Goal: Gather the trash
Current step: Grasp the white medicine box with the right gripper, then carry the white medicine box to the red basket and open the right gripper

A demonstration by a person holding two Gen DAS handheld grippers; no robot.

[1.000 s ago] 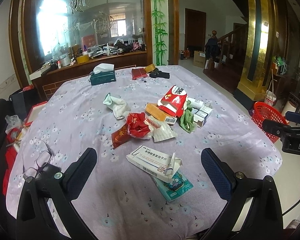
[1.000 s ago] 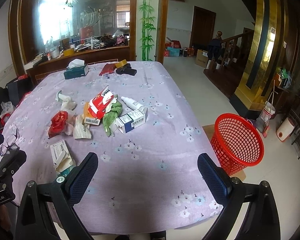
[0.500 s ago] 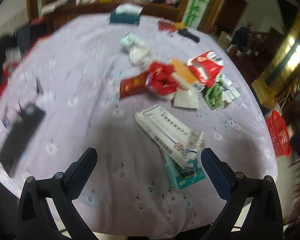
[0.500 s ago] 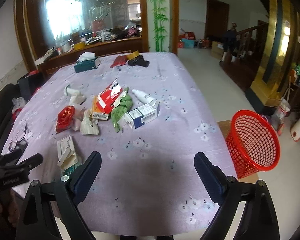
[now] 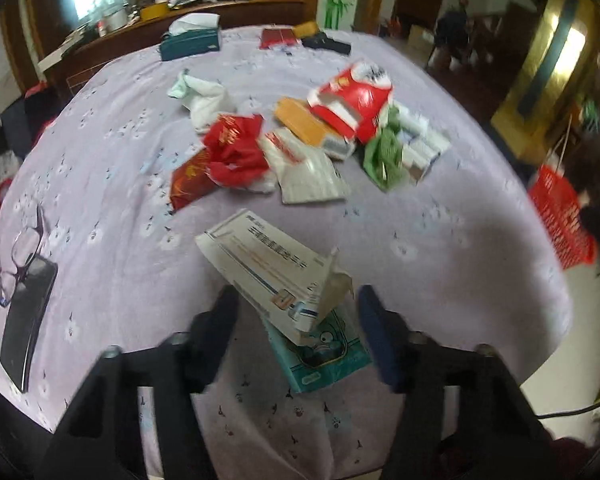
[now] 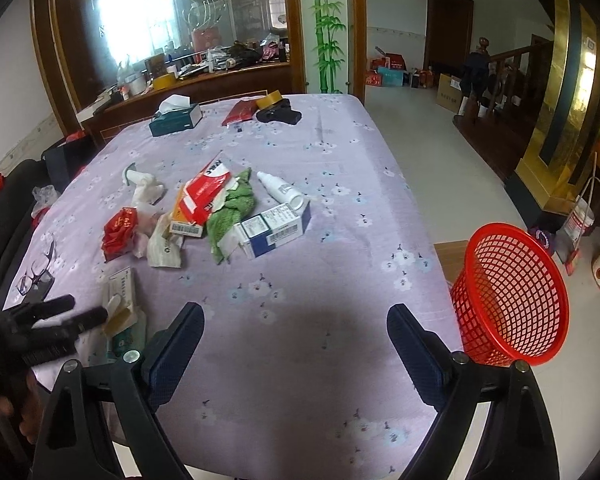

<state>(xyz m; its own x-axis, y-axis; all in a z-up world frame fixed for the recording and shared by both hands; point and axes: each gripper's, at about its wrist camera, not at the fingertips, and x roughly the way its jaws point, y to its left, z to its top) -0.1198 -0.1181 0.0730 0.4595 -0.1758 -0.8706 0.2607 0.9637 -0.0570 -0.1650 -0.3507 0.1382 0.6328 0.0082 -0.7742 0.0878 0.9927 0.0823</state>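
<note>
A torn white medicine box lies on a teal packet near the table's front edge. My left gripper points down at them with its jaws closing. The box's near end sits between the pads, and a small gap still shows on the right side. The left gripper also shows in the right wrist view, beside that box. More trash is piled mid-table: a red wrapper, a red-white carton, a green bag and a white-blue box. My right gripper stands open over bare cloth.
A red mesh basket stands on the floor off the table's right edge. Glasses and a black phone lie at the left edge. A tissue box and a black object sit at the far end.
My left gripper has dropped toward the white box and its jaws have narrowed around the box's near end. The right gripper has drifted a little forward over the table, still wide.
</note>
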